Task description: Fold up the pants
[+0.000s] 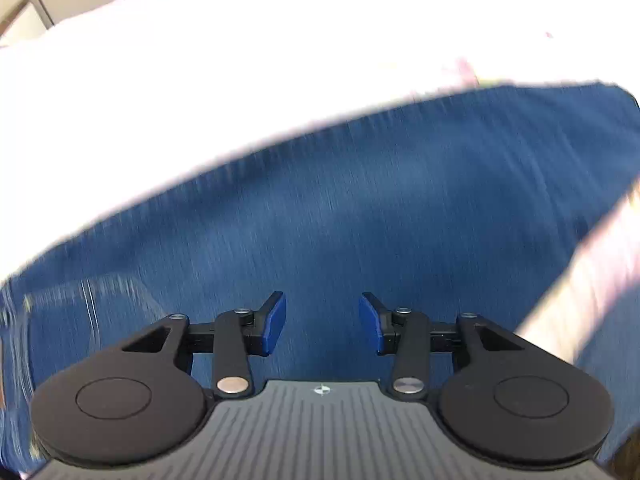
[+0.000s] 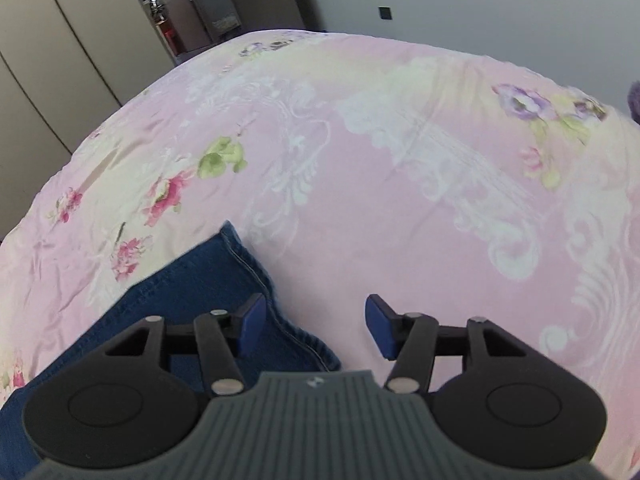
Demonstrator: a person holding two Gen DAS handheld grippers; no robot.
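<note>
Jeans fill the left view beneath spread, empty left tongs. Right view: right tongs spread and empty over the jeans' hem on the bed. Between folds, probably; next needs a fresh grip on an edge.

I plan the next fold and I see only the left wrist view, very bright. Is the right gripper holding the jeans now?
Observer: No. The right gripper is open, nothing between its pads.
Operator: Where are the jeans relative to it?
Observer: A hemmed corner of the jeans lies under its left finger.
Operator: And the white surface I see?
Observer: It is a pink floral bedsheet.
</note>
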